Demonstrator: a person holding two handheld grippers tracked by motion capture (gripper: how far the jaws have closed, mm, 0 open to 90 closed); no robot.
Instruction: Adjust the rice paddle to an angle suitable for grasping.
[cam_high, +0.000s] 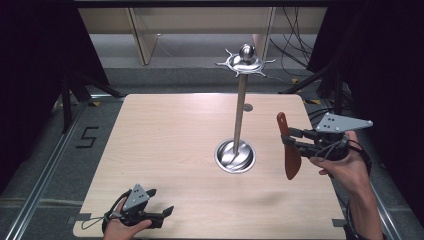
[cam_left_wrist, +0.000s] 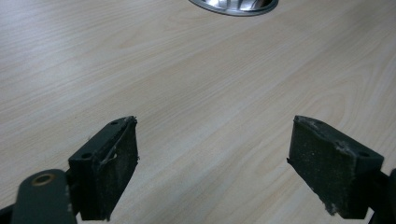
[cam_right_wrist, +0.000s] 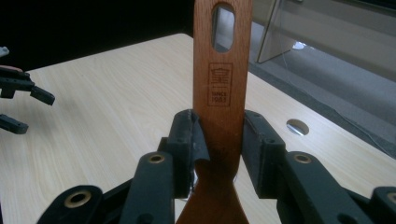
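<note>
A: From the high view, where are we in the job?
B: The right gripper (cam_high: 292, 139) pinches a wooden spatula (cam_high: 289, 147) above the right side of the worktop (cam_high: 165, 145), blade hanging down, handle end up. I'd say it is being carried toward the metal rack (cam_high: 240, 107) at the middle, whose hooks ring the top. The left gripper (cam_high: 162, 214) sits at the near left edge, well apart

A: And the left gripper view?
B: Jaws spread wide over bare wood, nothing between them; the rack's base (cam_left_wrist: 233, 5) shows at the far edge

A: The right gripper view?
B: Both pads press the spatula's handle (cam_right_wrist: 220, 88) just below its slot (cam_right_wrist: 223, 27). Next, I judge, that slot must be raised level with a hook and threaded on before the jaws let go
</note>
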